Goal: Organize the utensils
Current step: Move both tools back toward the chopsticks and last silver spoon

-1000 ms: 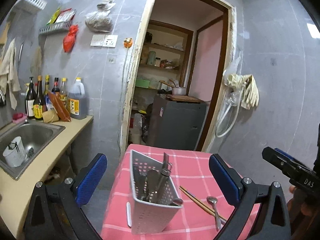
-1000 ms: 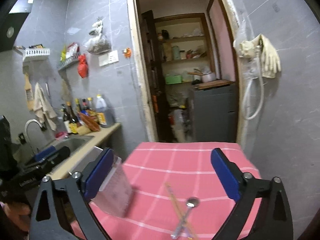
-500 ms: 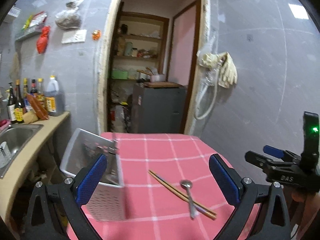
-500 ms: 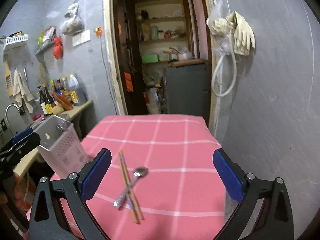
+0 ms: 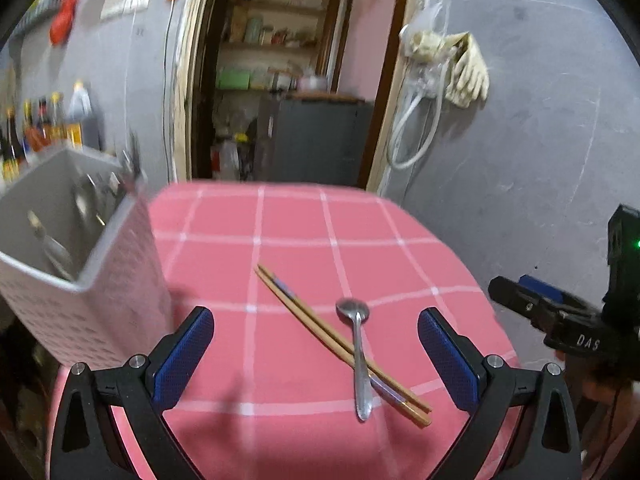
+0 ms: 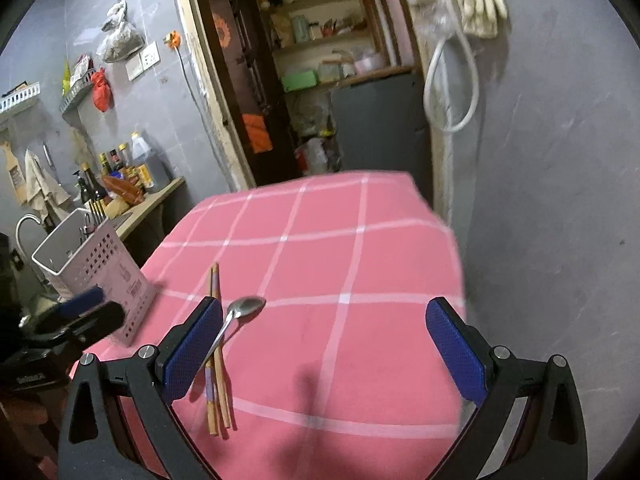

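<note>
A pair of wooden chopsticks (image 5: 332,332) lies on the pink checked tablecloth (image 5: 280,248), with a metal spoon (image 5: 358,352) lying across it. A white perforated utensil basket (image 5: 76,248) holding several metal utensils stands at the table's left edge. My left gripper (image 5: 316,354) hovers open above the near side, chopsticks and spoon between its blue pads. In the right wrist view my right gripper (image 6: 324,346) is open; its left pad covers part of the spoon (image 6: 240,312) and chopsticks (image 6: 216,356). The basket (image 6: 96,272) sits far left.
A counter (image 6: 156,200) with several bottles and a sink runs along the left wall. Behind the table an open doorway (image 5: 280,80) shows a grey cabinet and shelves. A grey wall with a hose and gloves (image 5: 460,68) stands to the right.
Both views have swung right and down toward the table. The basket has slid to the left edge of view, and the chopsticks and spoon now lie between the left gripper's pads.
</note>
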Action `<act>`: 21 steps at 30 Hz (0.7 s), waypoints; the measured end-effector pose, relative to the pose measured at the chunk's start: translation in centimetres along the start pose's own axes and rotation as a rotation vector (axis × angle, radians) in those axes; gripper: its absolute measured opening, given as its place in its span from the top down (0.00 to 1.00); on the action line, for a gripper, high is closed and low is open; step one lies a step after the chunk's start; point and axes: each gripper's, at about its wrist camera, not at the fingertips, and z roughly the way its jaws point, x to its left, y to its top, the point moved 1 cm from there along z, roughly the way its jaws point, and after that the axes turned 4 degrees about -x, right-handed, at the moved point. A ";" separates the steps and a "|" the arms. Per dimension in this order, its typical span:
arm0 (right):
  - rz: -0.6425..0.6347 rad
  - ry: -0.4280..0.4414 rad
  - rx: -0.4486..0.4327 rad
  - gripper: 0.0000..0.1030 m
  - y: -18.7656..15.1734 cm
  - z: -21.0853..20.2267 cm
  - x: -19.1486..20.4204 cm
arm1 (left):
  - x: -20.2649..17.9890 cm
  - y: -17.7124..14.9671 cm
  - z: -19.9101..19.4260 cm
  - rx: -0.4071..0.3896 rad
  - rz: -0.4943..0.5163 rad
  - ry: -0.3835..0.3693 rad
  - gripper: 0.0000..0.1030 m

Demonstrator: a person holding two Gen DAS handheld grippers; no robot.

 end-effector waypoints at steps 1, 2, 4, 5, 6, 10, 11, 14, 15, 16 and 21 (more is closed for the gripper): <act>0.002 0.015 0.018 0.08 -0.2 0.8 0.0 | 0.1 -0.1 0.7 0.019 -0.021 -0.003 0.00; 0.001 0.026 0.040 0.14 -0.4 1.6 0.0 | 0.3 -0.3 1.3 0.036 -0.037 -0.005 0.00; 0.001 0.041 0.072 0.26 -0.8 2.8 0.1 | 0.4 -0.5 2.8 0.077 -0.067 -0.009 0.00; 0.001 0.050 0.085 0.27 -1.0 3.4 0.2 | 0.6 -0.6 3.4 0.095 -0.084 -0.009 0.01; -0.001 0.057 0.095 0.27 -1.2 3.9 0.4 | 0.7 -0.6 3.9 0.104 -0.096 -0.008 0.01; -0.015 0.084 0.135 0.39 -2.0 5.5 1.2 | 1.2 -0.5 6.3 0.150 -0.138 -0.005 0.09; -0.017 0.090 0.143 0.43 -2.2 5.9 1.4 | 1.4 -0.5 6.9 0.164 -0.147 -0.005 0.11; -0.012 0.108 0.161 0.53 -2.3 6.5 1.8 | 1.9 -0.6 8.9 0.208 -0.175 -0.012 0.22; -0.012 0.114 0.166 0.54 -2.3 6.8 1.9 | 2.0 -0.6 9.4 0.220 -0.185 -0.014 0.28; -0.014 0.120 0.173 0.57 -2.3 7.2 2.1 | 2.1 -0.7 9.9 0.230 -0.191 -0.015 0.33; -0.054 0.160 0.212 0.61 -2.0 8.6 2.6 | 3.0 -0.9 11.7 0.266 -0.228 -0.023 0.50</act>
